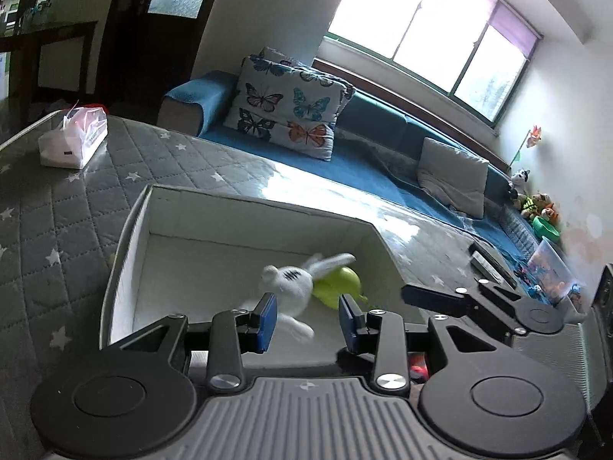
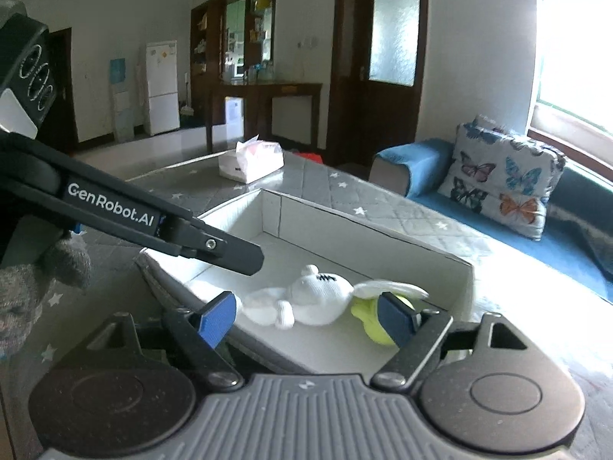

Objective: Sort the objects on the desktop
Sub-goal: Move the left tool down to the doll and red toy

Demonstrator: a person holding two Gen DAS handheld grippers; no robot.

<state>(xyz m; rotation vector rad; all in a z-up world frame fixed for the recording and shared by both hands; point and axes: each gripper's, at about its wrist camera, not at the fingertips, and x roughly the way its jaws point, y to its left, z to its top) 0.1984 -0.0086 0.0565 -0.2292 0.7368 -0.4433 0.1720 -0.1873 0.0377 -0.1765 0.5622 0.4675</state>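
Observation:
A white plush rabbit [image 1: 293,283] lies in an open white box [image 1: 245,201] on the quilted table, next to a yellow-green toy [image 1: 337,283]. My left gripper [image 1: 308,320] is open and empty, just above the box's near edge, with the rabbit beyond its fingertips. In the right wrist view the rabbit [image 2: 318,297] and the yellow-green toy [image 2: 373,318] lie in the box [image 2: 367,228]. My right gripper [image 2: 310,316] is open and empty over the box's near wall. The left gripper's arm [image 2: 126,216] crosses this view at the left.
A tissue box [image 1: 72,136] stands at the table's far left corner. A grey plush toy [image 2: 34,283] sits on the table left of the box. A blue sofa [image 1: 383,153] with a butterfly cushion runs behind the table. A remote [image 1: 492,264] lies at the table's right end.

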